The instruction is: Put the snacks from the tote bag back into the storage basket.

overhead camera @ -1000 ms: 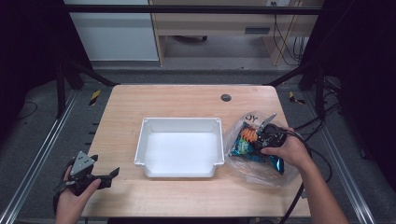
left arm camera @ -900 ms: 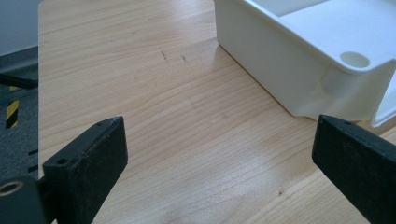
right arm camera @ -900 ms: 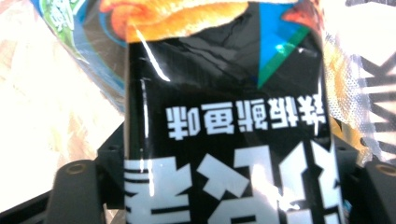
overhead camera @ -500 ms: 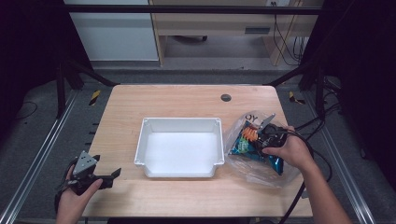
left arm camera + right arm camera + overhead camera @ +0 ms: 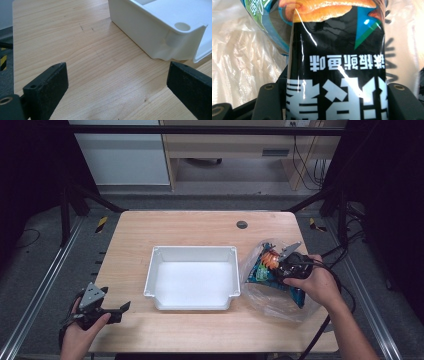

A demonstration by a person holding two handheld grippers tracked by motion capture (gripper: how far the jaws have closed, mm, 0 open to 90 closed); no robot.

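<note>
**Right gripper clamps a snack packet inside the plastic bag**

Nearest the person, the left gripper (image 5: 117,309) rests at the table's (image 5: 200,227) front left corner, held in the left hand (image 5: 82,332). Its jaws stand wide apart with bare wood between them, and the left gripper view looks past them to a corner of the white tray (image 5: 160,35).

Farther in on the right side, the right hand (image 5: 315,282) holds the right gripper (image 5: 337,100) inside a clear plastic bag (image 5: 280,302) that lies just beside the tray's right wall. The jaws have just been closing, and now press on both sides of a black snack packet (image 5: 337,62) with white lettering and an orange picture. A blue-green packet (image 5: 262,15) lies against it in the bag.

The white tray (image 5: 192,251) sits in the middle of the table, between the two grippers. Beyond it, a small dark round fitting (image 5: 242,224) is set near the far edge.
</note>
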